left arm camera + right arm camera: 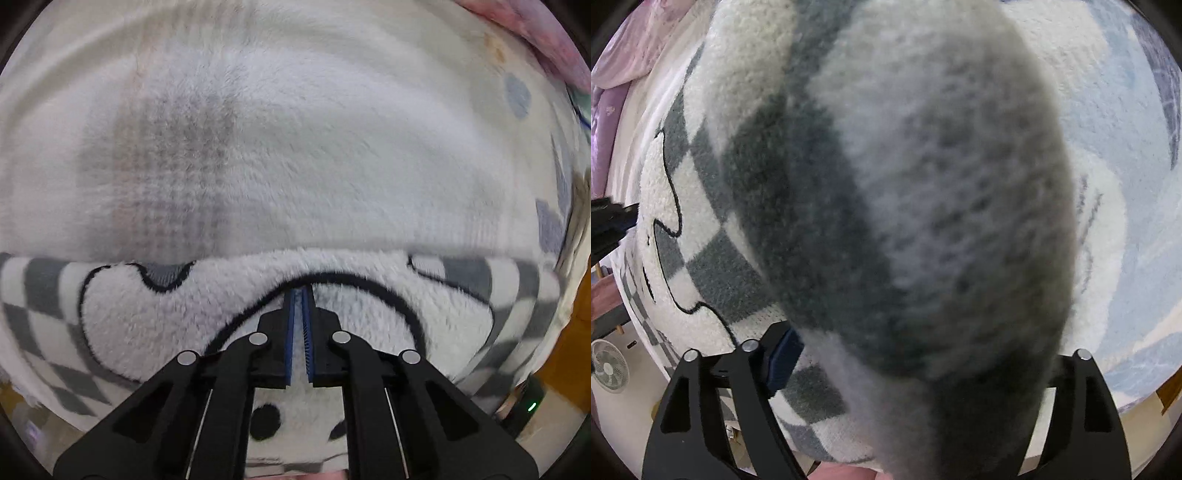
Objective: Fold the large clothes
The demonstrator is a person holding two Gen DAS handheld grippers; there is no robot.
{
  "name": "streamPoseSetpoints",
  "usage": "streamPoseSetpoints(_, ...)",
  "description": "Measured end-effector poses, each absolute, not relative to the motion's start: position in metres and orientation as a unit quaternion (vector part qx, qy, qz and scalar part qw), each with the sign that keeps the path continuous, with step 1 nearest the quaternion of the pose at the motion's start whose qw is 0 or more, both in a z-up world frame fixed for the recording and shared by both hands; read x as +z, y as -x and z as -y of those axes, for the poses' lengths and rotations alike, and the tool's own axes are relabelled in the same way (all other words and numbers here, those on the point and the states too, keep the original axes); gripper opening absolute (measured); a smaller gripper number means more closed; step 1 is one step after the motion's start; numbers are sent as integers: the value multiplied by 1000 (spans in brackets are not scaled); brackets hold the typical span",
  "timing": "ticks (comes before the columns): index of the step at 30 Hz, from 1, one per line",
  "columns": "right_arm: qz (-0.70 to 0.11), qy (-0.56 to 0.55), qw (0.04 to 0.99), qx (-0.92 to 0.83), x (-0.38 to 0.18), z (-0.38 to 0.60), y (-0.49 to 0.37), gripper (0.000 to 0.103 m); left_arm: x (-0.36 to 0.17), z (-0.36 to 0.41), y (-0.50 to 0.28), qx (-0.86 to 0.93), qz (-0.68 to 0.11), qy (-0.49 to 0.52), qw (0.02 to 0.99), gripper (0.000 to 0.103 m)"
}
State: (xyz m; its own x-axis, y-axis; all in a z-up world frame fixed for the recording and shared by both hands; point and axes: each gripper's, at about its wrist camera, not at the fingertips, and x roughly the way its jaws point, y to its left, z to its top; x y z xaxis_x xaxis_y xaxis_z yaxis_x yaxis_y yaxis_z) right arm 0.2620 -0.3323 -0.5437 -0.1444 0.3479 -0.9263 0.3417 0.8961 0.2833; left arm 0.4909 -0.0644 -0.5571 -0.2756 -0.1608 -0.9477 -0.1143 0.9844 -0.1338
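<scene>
A white round standing fan [607, 369] stands on the pale floor [635, 402] at near left, crumpled pink-lilac bedding [631, 48] far left.

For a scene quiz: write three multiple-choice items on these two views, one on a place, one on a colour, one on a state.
1. Where does the fan stand in the right wrist view?
A. lower left, on the floor
B. upper right
C. on top of the blanket

2. Which colours make up the check pattern of the fleece blanket?
A. red and yellow
B. grey and white
C. green and black

3. How do the left tongs stand?
A. wide open
B. out of view
C. closed, blue pads nearly together

Answers: 1 A, the fan shows past the blanket's lower left edge; 2 B, grey and white squares border the cartoon figure; 3 C, only a sliver separates the pads.
</scene>
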Motion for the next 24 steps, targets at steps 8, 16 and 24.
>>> streamPoseSetpoints(8,-759,-232,608,-18,-540,319,-250,82,-546,90,-477,1,-827,2,563,0)
streamPoseSetpoints(16,-758,-245,605,-16,-543,355,-241,83,-530,103,-451,8,-838,-32,545,0)
streamPoseSetpoints(24,-755,-251,606,-1,-546,356,-237,88,-534,97,-430,26,-835,-9,550,0)
